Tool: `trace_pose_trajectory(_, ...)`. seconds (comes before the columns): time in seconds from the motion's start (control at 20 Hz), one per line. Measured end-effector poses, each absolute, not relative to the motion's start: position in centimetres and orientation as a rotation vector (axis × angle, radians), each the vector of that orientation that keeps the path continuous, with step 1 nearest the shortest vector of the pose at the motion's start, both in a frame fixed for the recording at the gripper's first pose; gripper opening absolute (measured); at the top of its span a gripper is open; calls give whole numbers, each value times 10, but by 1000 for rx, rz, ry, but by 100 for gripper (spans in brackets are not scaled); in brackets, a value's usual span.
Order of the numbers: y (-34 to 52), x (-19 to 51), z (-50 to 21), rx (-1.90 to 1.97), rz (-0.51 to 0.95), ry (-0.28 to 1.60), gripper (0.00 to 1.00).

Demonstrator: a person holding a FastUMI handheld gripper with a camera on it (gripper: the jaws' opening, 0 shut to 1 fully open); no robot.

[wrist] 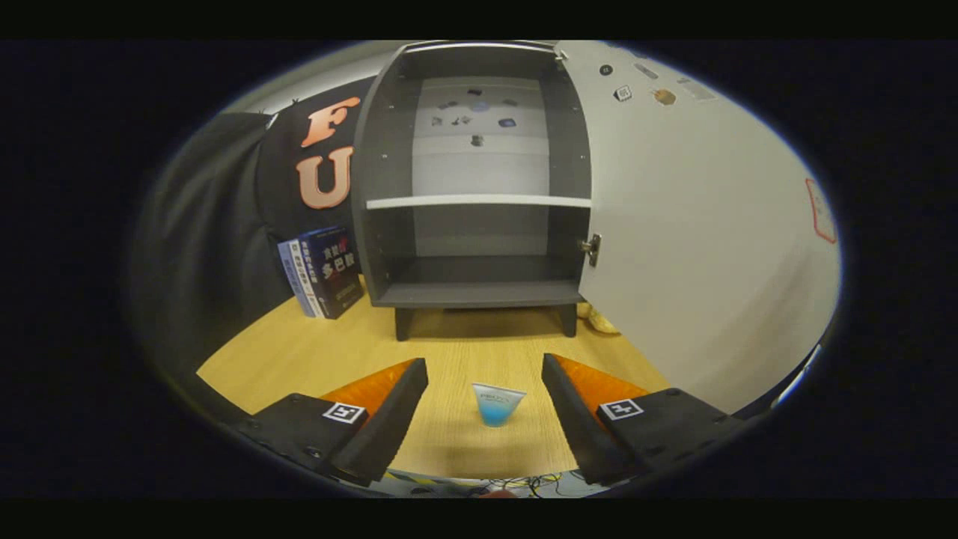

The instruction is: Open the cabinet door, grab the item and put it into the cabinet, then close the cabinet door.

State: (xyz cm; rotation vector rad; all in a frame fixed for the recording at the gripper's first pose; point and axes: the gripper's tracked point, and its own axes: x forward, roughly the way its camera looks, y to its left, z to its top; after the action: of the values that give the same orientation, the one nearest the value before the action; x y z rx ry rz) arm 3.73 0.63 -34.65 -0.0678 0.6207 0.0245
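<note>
Gripper view: claw (pixel 485 408) wide open, holding nothing.
Item: small blue translucent plastic cup (pixel 498 404), upright on the light wooden tabletop (pixel 299 352), between the two fingers (pixel 389 419), touching neither.
Approach: straight ahead; judged ready for closing on the cup.
Cabinet: dark grey two-shelf cabinet (pixel 479 187) stands far, directly beyond the cup; white door (pixel 696 224) swung open to the right.
Writing: blue books (pixel 322 273) left of the cabinet carry print; cup print too small to read.
</note>
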Motion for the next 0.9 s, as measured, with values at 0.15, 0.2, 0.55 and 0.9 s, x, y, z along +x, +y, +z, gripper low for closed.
trace_pose_trajectory(0.15, -14, 40, -392, -155, 17, 699, 98)
trace_pose_trajectory(0.2, -14, 40, -406, -157, 37, 727, 99)
trace_pose_trajectory(0.55, -11, 33, -466, -1, 83, 867, 94)
trace_pose_trajectory(0.9, -22, 32, -444, 103, 91, 849, 51)
